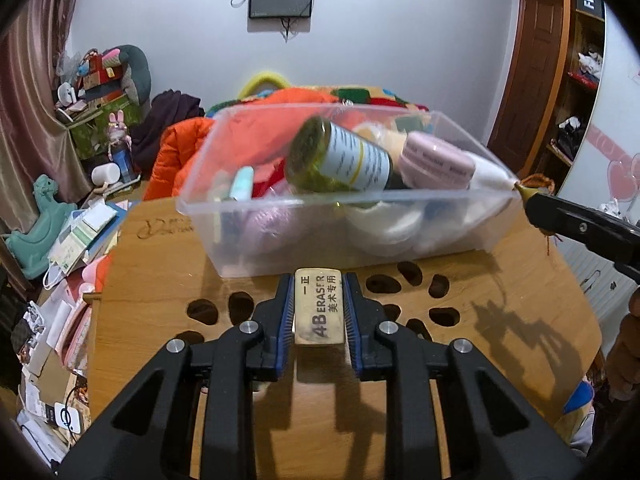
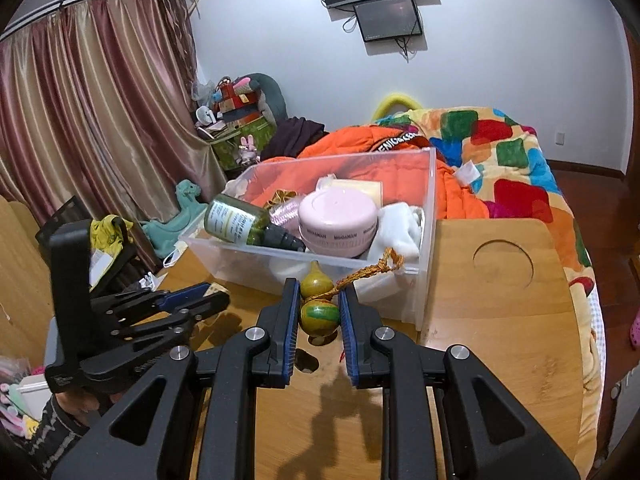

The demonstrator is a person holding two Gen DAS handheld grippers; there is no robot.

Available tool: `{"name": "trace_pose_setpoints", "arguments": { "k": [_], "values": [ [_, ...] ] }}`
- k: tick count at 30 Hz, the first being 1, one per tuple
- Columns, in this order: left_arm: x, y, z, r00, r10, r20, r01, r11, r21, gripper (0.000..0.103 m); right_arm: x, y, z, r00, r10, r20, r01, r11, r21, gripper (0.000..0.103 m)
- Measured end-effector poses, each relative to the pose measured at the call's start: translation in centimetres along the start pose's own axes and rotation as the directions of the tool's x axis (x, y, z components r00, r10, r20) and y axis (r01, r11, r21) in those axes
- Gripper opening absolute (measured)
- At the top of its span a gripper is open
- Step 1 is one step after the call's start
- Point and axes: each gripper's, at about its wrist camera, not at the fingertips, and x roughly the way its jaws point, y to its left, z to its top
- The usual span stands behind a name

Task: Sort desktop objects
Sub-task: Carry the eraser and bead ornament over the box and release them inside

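My left gripper is shut on a cream 4B eraser, held above the wooden table just in front of the clear plastic bin. My right gripper is shut on a small yellow-green gourd ornament with a braided orange cord, held near the bin's front wall. The bin holds a green bottle lying on its side, a pink round case and white cloth. The left gripper also shows in the right wrist view, and the right gripper's tip shows in the left wrist view.
The round wooden table has oval cut-outs and a circular recess. A bed with an orange jacket and patchwork blanket lies behind it. Papers and boxes clutter the left side.
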Motion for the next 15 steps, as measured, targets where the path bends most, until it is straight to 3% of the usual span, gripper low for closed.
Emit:
{"name": "trace_pose_setpoints", "arguments": {
  "k": [15],
  "values": [
    [-2.2,2.8,3.4,0.994,0.015,0.112,-0.010,0.999,-0.042,0.023,1.7,-0.7,2.9,0.997,-0.079,0.014,0.079,0.996,-0.041,0.017]
  ]
}}
